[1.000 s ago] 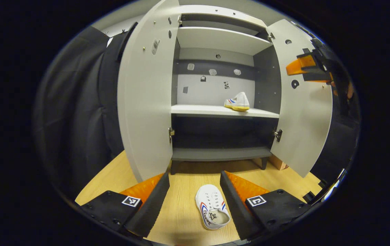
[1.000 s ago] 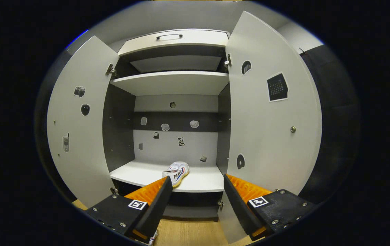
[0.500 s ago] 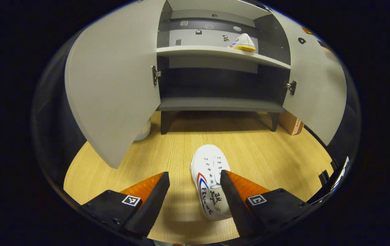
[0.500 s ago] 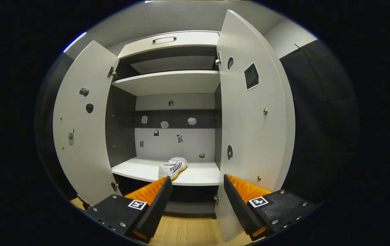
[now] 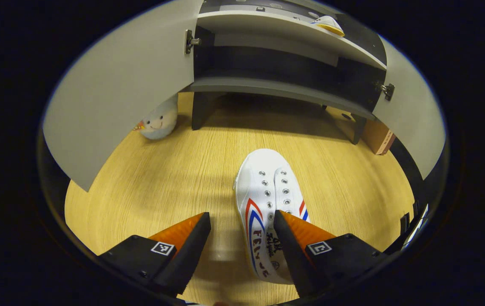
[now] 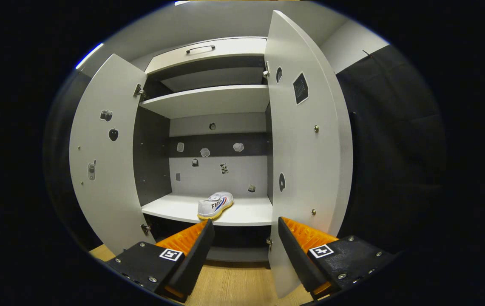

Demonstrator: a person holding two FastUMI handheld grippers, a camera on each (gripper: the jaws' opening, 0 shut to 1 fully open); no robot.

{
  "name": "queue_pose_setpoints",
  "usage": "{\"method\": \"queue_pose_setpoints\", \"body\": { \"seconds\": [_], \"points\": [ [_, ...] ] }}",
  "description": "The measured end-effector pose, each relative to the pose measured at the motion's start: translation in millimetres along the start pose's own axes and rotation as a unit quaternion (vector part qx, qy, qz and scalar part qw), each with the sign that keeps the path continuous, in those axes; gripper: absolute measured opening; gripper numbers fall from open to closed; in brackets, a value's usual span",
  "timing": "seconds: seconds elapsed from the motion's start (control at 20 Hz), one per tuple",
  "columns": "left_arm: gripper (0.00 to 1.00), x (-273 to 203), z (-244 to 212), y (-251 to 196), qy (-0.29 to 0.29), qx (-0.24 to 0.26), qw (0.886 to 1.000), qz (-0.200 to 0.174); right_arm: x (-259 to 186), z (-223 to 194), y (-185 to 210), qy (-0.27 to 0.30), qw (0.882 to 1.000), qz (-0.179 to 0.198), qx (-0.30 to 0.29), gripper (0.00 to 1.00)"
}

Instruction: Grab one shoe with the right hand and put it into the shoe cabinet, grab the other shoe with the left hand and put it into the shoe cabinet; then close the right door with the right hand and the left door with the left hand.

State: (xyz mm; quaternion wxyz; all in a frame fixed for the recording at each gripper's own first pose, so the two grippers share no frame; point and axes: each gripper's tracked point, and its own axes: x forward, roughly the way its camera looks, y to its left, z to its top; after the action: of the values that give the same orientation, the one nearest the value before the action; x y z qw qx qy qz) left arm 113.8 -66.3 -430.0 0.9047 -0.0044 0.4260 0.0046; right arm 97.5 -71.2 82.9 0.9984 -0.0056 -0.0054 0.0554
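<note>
A white shoe [image 5: 265, 199] with red and blue stripes lies on the wooden floor [image 5: 170, 182], toe toward the shoe cabinet [image 5: 276, 87]. My left gripper [image 5: 242, 236] hangs open just over its heel end; one finger covers the heel's right side and the other stands left of the shoe. The other white shoe [image 6: 214, 204] rests on the cabinet's middle shelf [image 6: 242, 214], also seen as shoe [image 5: 329, 24]. My right gripper [image 6: 244, 242] is open and holds nothing, in front of the cabinet. Both doors, left door [image 6: 102, 170] and right door [image 6: 299, 157], stand open.
A small white plush toy [image 5: 159, 121] sits on the floor under the left door's edge. A cardboard box [image 5: 378, 136] stands by the cabinet's right leg. Black cloth [image 6: 391, 148] hangs to the right of the cabinet.
My left gripper has dropped and tilted down toward the floor shoe, which now lies larger between its fingers. My right gripper has backed off to the right; the shelf shoe has not moved.
</note>
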Motion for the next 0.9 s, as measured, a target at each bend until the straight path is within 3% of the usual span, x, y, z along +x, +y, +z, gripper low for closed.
{"method": "queue_pose_setpoints", "body": {
  "seconds": [0.15,0.25,0.3,0.4,0.45,0.55,0.6,0.65,0.7,0.8,0.9],
  "points": [
    [0.96,5,-2,0,0.014,0.0,1.0,-0.003,-1,-1,-3,-0.001,1.0,-0.003,-0.005,0.92],
    [1.0,5,-2,-2,0.017,0.011,1.0,-0.007,-1,-2,-4,0.0,1.0,-0.001,-0.004,0.92],
    [0.97,5,-1,-6,0.017,0.014,1.0,-0.012,-2,-3,-4,0.001,1.0,0.0,-0.002,0.92],
    [0.76,6,-4,-17,0.028,0.018,0.999,-0.023,-2,-6,-5,0.006,1.0,0.001,0.001,0.92],
    [0.6,6,-5,-19,0.036,0.025,0.999,-0.018,-3,-6,-6,0.007,1.0,0.0,0.001,0.92],
    [0.48,5,-7,-19,0.062,0.051,0.997,-0.01,-5,-2,-6,0.001,1.0,0.003,0.0,0.92],
    [0.48,5,-8,-17,0.075,0.066,0.995,-0.003,-6,-1,-7,0.0,1.0,0.003,-0.002,0.92],
    [0.37,8,-8,-18,0.082,0.07,0.994,-0.004,-8,1,-8,-0.002,1.0,0.002,-0.004,0.92],
    [0.33,5,-4,-13,0.085,0.076,0.993,0.008,-8,2,-10,-0.004,1.0,0.002,-0.006,0.92],
    [0.14,6,-3,-12,0.088,0.054,0.995,0.005,-10,4,-10,-0.006,1.0,0.002,-0.005,0.92],
    [0.07,7,-3,-13,0.09,0.036,0.995,0.007,-11,5,-10,-0.006,1.0,0.004,-0.007,0.92]
  ]
}}
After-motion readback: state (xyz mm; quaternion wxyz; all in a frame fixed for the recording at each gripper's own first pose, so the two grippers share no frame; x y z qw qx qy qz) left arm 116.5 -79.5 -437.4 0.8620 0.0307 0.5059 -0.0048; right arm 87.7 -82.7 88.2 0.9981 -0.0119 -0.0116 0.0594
